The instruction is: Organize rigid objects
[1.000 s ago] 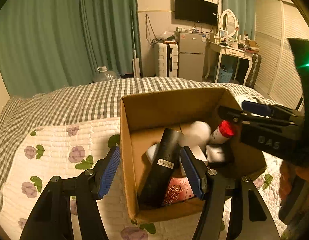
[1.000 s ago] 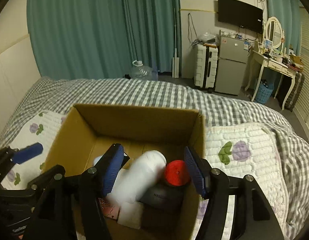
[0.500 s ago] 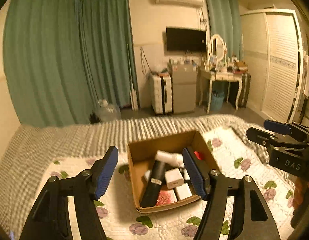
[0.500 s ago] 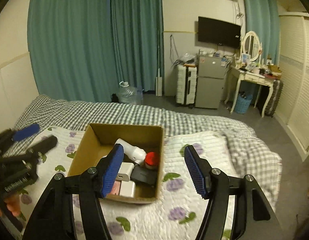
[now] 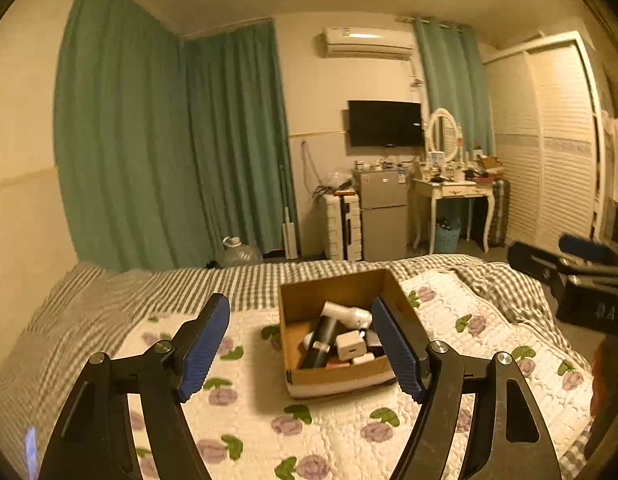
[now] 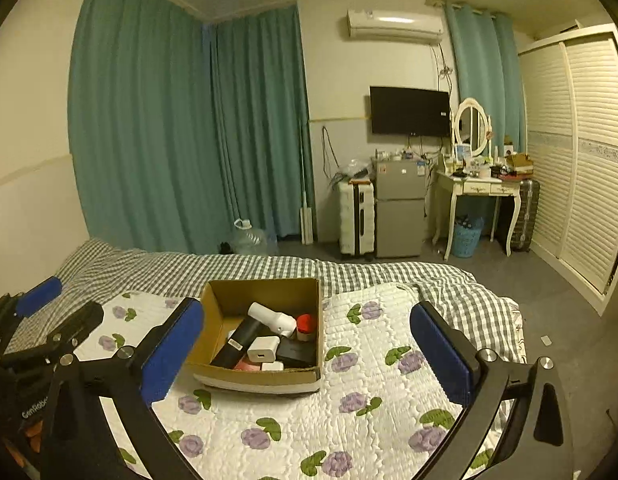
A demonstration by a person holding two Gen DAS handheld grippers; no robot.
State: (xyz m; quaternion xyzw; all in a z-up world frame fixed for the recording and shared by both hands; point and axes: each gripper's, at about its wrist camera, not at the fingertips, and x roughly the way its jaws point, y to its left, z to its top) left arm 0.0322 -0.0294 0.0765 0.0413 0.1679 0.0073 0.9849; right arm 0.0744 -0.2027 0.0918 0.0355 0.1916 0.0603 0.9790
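A cardboard box sits on the floral quilt of the bed. Inside lie a black cylinder, a white bottle-shaped object, a white charger block, a red-capped container and a black flat item. My left gripper is open and empty, held well back above the box. My right gripper is open and empty, also held back above the bed. The left gripper shows in the right wrist view; the right gripper shows in the left wrist view.
The bed carries a white floral quilt over a grey checked cover. Beyond it stand green curtains, a white suitcase, a small fridge, a dressing table, a water jug and a louvred wardrobe.
Both grippers have pulled up and back from the box, which looks much smaller now. Both stay open and empty.
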